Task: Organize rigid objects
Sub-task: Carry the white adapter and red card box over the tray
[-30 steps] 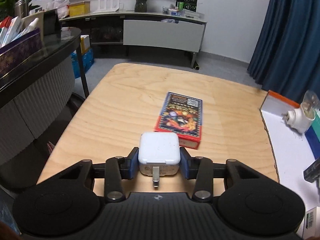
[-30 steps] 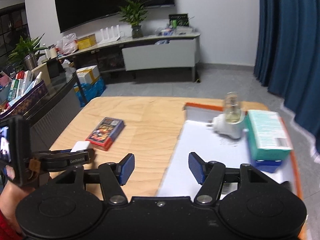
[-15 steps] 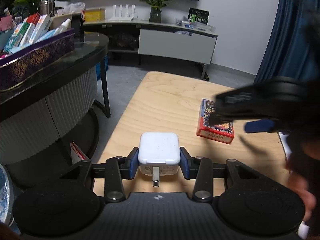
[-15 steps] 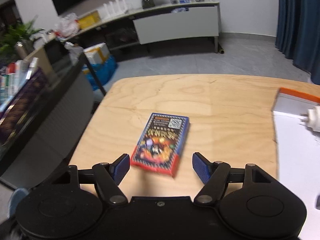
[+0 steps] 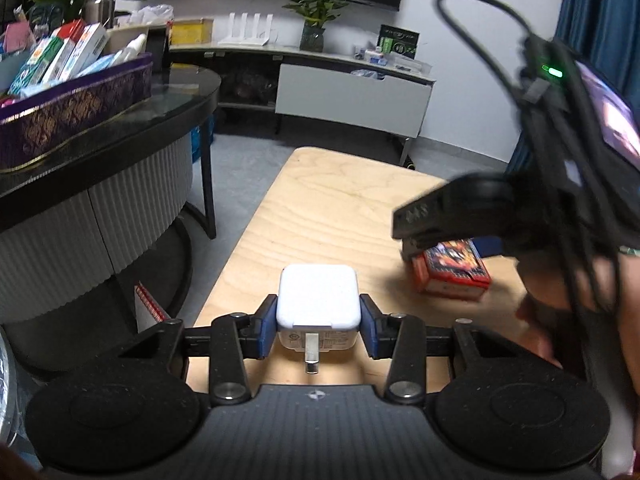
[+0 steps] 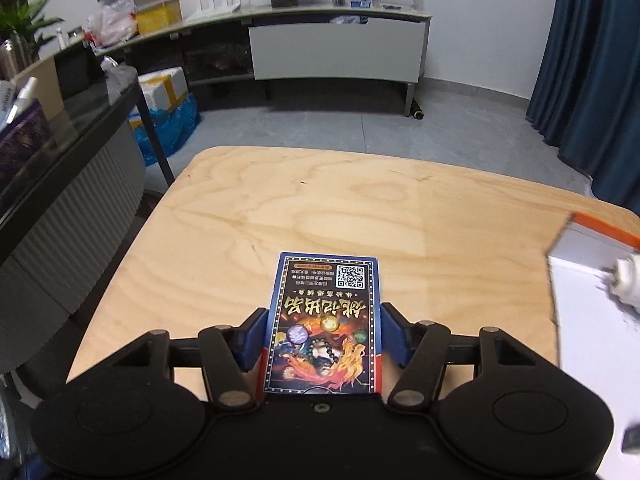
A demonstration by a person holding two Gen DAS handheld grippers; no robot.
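Observation:
My left gripper [image 5: 318, 320] is shut on a white plug-in charger [image 5: 318, 296], its metal prong pointing back toward the camera, held above the near left edge of the wooden table [image 5: 328, 208]. To its right lies a red and blue card box [image 5: 452, 268] with my right gripper [image 5: 450, 246] reaching down over it. In the right wrist view the card box [image 6: 326, 312] lies flat on the table [image 6: 320, 200] between the blue pads of my right gripper [image 6: 324, 336]. The jaws are closing and the pads meet its long sides.
A white tray with an orange rim [image 6: 592, 320] sits at the table's right end, with a white plug adapter [image 6: 628, 284] on it. A dark round counter [image 5: 120, 140] carrying a purple basket [image 5: 72, 108] stands to the left. A hand [image 5: 536, 320] is at the right.
My right gripper swung left from the white tray, dropped over the card box and narrowed its jaws onto it. The left gripper shifted left with the charger still held.

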